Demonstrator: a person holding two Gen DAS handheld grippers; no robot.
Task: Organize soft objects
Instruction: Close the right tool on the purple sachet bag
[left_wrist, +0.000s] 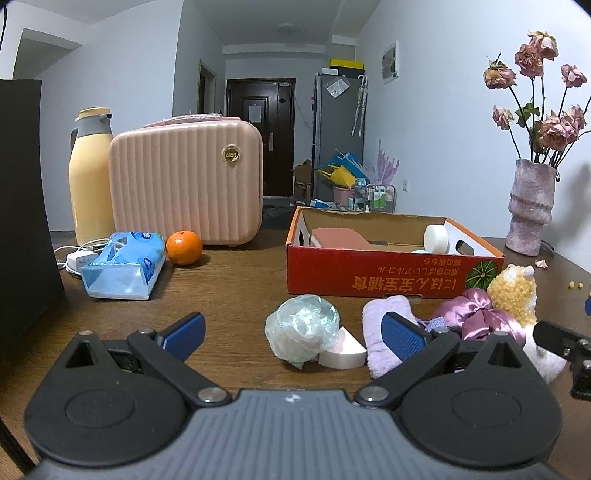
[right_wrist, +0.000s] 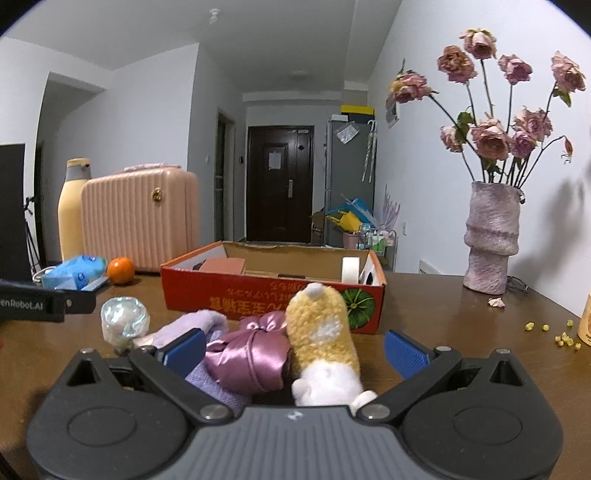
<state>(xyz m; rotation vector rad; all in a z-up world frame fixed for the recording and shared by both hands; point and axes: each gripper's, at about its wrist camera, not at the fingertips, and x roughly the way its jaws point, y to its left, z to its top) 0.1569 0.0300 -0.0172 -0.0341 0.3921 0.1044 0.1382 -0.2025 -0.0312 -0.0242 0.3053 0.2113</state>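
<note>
The plush (right_wrist: 321, 343), yellow with a white end, lies on the tabletop (right_wrist: 461, 332) right between the blue pads of my right tongs (right_wrist: 295, 349), which stand wide open around it and are not pinching anything yet. Touching it on the left is a shiny purple scrunchie (right_wrist: 255, 354), and under and beside that a lilac towel (right_wrist: 199, 325). From the left wrist view the same heap continues leftward: a crumpled plastic bag (left_wrist: 303, 328) sits on a pale wedge sponge (left_wrist: 343, 350), both just in front of my left tongs (left_wrist: 295, 336), which are also spread open and empty, with the right pad overlapping the towel. Just behind the heap is the red box (left_wrist: 369, 273), open-topped. It already holds a brown block (left_wrist: 338, 238) at its left end and a white roll (left_wrist: 436, 233) at its right end, and plenty of its floor is bare between them. So I judge the sorting as barely begun: five soft pieces are outside the box, and the plush looks like the piece in hand. Well off to the left, apart from the job, stand a tissue pack (left_wrist: 123, 264), an orange (left_wrist: 184, 247), a pink case (left_wrist: 184, 184) and a flask (left_wrist: 90, 173); a vase (right_wrist: 491, 236) of dried roses is at the far right.
</note>
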